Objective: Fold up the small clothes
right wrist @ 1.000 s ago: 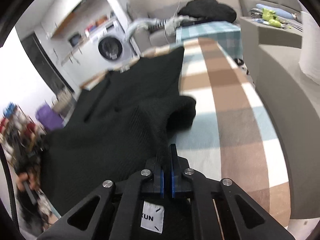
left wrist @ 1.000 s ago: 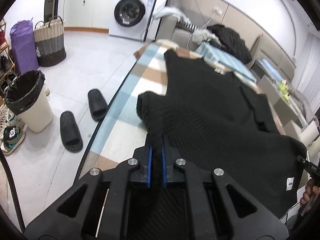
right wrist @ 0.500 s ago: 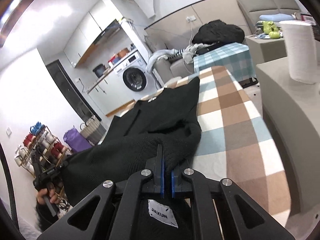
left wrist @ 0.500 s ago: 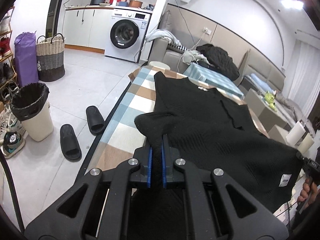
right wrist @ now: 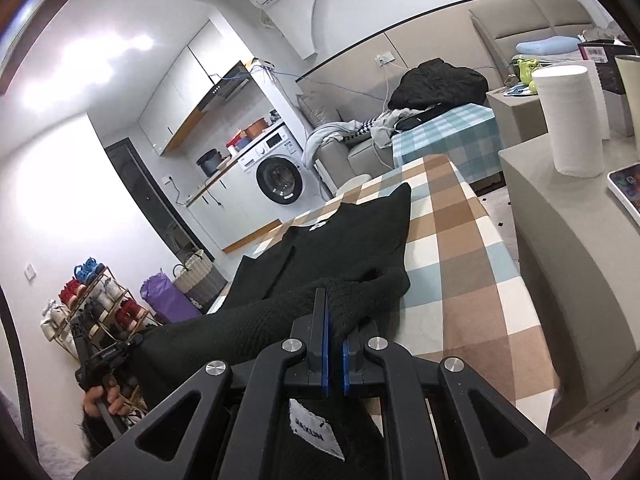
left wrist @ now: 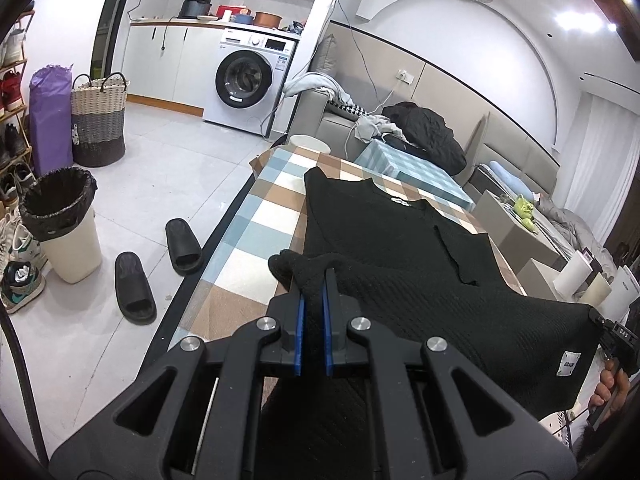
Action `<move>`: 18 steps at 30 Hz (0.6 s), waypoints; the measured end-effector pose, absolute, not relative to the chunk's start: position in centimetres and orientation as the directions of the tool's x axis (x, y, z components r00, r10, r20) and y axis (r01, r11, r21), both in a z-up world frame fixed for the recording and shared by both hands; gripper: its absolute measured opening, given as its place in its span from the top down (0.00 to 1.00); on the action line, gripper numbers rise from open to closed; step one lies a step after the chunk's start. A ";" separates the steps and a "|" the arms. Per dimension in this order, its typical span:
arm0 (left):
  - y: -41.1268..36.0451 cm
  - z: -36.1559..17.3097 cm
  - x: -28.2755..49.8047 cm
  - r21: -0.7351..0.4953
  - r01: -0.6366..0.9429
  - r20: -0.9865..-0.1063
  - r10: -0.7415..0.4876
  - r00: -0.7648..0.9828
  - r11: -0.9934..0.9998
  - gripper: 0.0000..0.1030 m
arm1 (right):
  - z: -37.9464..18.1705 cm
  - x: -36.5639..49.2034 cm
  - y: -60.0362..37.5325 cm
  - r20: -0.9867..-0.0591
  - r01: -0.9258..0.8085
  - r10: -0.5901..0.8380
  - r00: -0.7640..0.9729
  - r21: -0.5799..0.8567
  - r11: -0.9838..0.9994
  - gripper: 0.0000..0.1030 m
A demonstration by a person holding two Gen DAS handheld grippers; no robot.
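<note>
One black knit garment point(left wrist: 400, 240) lies along the checked tablecloth point(left wrist: 256, 216), its collar end flat on the table and its near hem lifted off the cloth; two grippers hold that hem, one at each corner; the left gripper point(left wrist: 313, 280) is clamped tight on a bunched fold of the knit; the right gripper point(right wrist: 333, 312) is likewise closed on the other corner, one white label point(right wrist: 316, 434) hanging below it; two black slippers point(left wrist: 134, 288) sit on the floor beside one lined bin point(left wrist: 60, 216); one washing machine point(left wrist: 248, 80) stands behind.
</note>
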State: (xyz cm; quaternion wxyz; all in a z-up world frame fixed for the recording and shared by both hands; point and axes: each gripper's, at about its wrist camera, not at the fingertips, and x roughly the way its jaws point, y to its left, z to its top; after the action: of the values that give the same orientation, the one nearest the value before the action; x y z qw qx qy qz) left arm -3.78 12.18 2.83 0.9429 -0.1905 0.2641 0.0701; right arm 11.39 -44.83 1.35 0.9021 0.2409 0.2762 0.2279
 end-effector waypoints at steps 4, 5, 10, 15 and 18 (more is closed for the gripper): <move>13.0 2.4 -1.1 -0.330 -0.245 -0.547 0.027 0.837 0.912 0.95 | 1.5 13.4 -43.8 -0.410 -0.263 0.532 0.741 0.551 0.792 0.96; 13.3 2.3 -0.3 -0.332 -0.248 -0.552 0.025 0.833 0.910 0.95 | 1.6 14.1 -43.7 -0.416 -0.254 0.525 0.742 0.551 0.795 0.96; 13.9 1.4 4.5 -0.317 -0.259 -0.590 0.024 0.807 0.912 0.95 | 1.1 17.9 -42.9 -0.474 -0.183 0.478 0.740 0.542 0.820 0.96; 14.5 -0.5 10.8 -0.292 -0.272 -0.641 0.023 0.768 0.917 0.95 | -0.4 22.3 -42.0 -0.551 -0.103 0.423 0.719 0.518 0.849 0.96; 14.8 -1.7 13.8 -0.277 -0.280 -0.669 0.025 0.743 0.919 0.95 | -1.6 24.7 -41.7 -0.591 -0.057 0.396 0.703 0.508 0.859 0.96</move>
State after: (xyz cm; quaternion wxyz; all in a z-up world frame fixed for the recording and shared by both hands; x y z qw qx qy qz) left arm 13.84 14.83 -1.70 0.9155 -0.1831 0.3485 0.0832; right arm 24.71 -41.74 -1.63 0.8929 0.2329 0.3638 0.1270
